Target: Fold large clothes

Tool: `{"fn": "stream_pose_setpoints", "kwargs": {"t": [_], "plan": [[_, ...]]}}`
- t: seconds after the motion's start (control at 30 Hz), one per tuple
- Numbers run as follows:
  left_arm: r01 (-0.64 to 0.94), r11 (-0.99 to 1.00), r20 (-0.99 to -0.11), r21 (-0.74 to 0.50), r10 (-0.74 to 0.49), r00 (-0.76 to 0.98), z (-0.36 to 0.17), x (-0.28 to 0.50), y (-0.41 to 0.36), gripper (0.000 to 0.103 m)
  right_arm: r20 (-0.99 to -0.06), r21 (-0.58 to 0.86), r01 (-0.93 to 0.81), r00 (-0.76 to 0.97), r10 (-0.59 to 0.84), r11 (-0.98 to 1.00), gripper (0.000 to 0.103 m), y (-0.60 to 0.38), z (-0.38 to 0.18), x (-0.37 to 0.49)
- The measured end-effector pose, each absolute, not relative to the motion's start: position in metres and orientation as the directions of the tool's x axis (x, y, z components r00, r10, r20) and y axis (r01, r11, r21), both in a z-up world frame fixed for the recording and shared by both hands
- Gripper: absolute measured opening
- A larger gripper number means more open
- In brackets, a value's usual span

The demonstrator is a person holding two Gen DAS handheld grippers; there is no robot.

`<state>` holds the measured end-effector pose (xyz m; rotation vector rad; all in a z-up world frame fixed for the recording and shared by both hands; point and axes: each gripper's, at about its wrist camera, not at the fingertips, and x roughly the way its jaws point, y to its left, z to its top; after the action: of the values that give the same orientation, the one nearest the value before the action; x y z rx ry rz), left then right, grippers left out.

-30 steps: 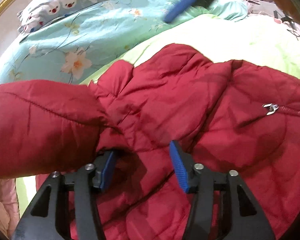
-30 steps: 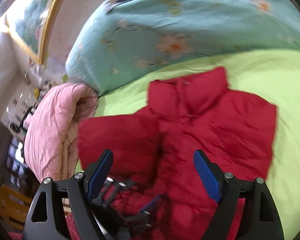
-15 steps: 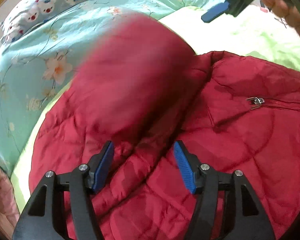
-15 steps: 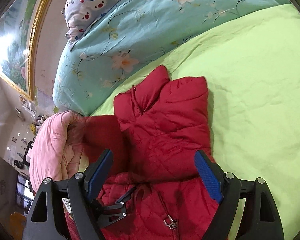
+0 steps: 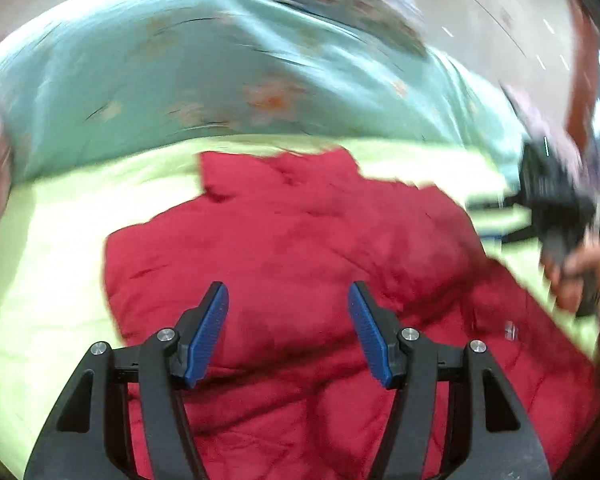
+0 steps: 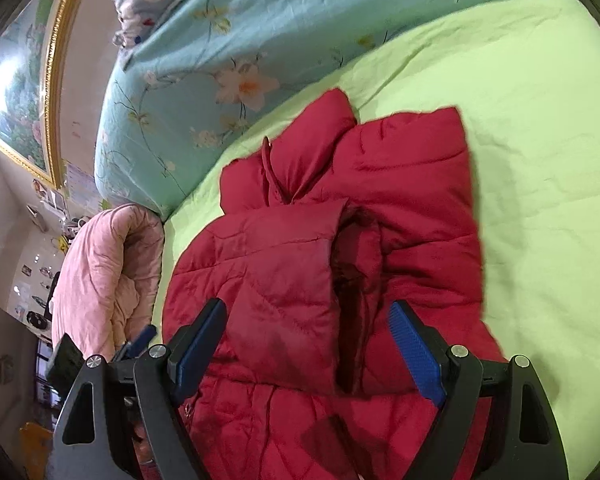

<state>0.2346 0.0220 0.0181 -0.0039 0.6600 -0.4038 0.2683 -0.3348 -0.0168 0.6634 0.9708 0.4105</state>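
Green sheet [image 6: 540,128] bare beyond red jacket [image 6: 400,184]; both grippers empty.

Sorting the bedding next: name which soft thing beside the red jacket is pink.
The rolled pink quilt at the bed's edge; the floral duvet is teal, the sheet lime green.

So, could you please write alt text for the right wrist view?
A red puffer jacket lies on a lime-green bedsheet, one sleeve folded across its front. The open right gripper hovers above it; a floral quilt lies behind.
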Motion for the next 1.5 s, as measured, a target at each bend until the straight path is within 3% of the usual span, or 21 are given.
{"fn": "stream_pose_setpoints", "kwargs": {"t": [0.13,0.2,0.23,0.27,0.33,0.43,0.5,0.63,0.73,0.83,0.97,1.07,1.2,1.27,1.4,1.5], "plan": [[0.257,0.946,-0.612,-0.196,-0.323,0.722,0.011,0.251,0.053,0.061,-0.638,0.683,0.005,0.492,0.592,0.731,0.083,-0.326,-0.033,0.281],[0.224,0.948,-0.624,-0.226,-0.317,0.714,0.005,0.257,0.061,0.061,-0.643,0.679,0.003,0.486,0.592,0.734,0.063,-0.32,-0.035,0.285],[0.216,0.946,-0.626,-0.241,-0.322,0.71,0.002,0.258,0.063,0.061,-0.642,0.682,-0.001,0.479,0.599,0.731,0.029,-0.318,-0.034,0.285],[0.211,0.943,-0.627,-0.259,-0.33,0.705,0.0,0.261,0.065,0.061,-0.637,0.685,-0.007,0.479,0.604,0.728,0.014,-0.316,-0.03,0.285],[0.211,0.935,-0.624,-0.285,-0.348,0.7,-0.001,0.264,0.066,0.061,-0.614,0.665,-0.053,0.528,0.586,0.745,0.009,-0.314,-0.007,0.28],[0.222,0.928,-0.635,-0.298,-0.367,0.68,-0.005,0.268,0.064,0.061,-0.549,0.631,-0.169,0.593,0.589,0.757,0.008,-0.316,0.038,0.263],[0.231,0.929,-0.651,-0.289,-0.368,0.664,-0.012,0.27,0.059,0.061,-0.555,0.573,-0.217,0.607,0.569,0.79,0.008,-0.316,0.053,0.252],[0.237,0.929,-0.687,-0.284,-0.37,0.625,-0.024,0.271,0.051,0.061,-0.665,0.484,-0.177,0.562,0.491,0.857,0.007,-0.319,0.027,0.251],[0.25,0.934,-0.715,-0.254,-0.356,0.602,-0.031,0.269,0.042,0.061,-0.705,0.502,-0.103,0.526,0.476,0.859,0.007,-0.332,-0.01,0.253],[0.261,0.941,-0.732,-0.217,-0.333,0.594,-0.034,0.268,0.035,0.061,-0.706,0.534,-0.036,0.531,0.469,0.844,0.017,-0.348,-0.031,0.255],[0.254,0.945,-0.746,-0.207,-0.32,0.584,-0.038,0.27,0.034,0.061,-0.745,0.436,-0.001,0.561,0.361,0.9,0.027,-0.344,-0.016,0.246],[0.252,0.947,-0.748,-0.199,-0.313,0.586,-0.042,0.268,0.034,0.061,-0.707,0.365,0.034,0.661,0.253,0.931,0.03,-0.342,0.019,0.23],[0.248,0.948,-0.749,-0.199,-0.31,0.586,-0.042,0.269,0.034,0.061,-0.642,0.368,-0.063,0.704,0.303,0.928,0.031,-0.316,0.04,0.224],[0.247,0.948,-0.751,-0.199,-0.31,0.584,-0.042,0.269,0.034,0.061,-0.676,0.327,-0.122,0.663,0.322,0.937,0.034,-0.291,0.033,0.233],[0.248,0.948,-0.738,-0.2,-0.312,0.598,-0.034,0.266,0.037,0.061,-0.792,0.147,-0.089,0.586,0.171,0.985,0.034,-0.274,-0.009,0.254],[0.243,0.948,-0.684,-0.206,-0.317,0.657,-0.017,0.261,0.047,0.061,-0.81,0.16,-0.048,0.565,0.159,0.986,0.031,-0.292,-0.031,0.259]]}}
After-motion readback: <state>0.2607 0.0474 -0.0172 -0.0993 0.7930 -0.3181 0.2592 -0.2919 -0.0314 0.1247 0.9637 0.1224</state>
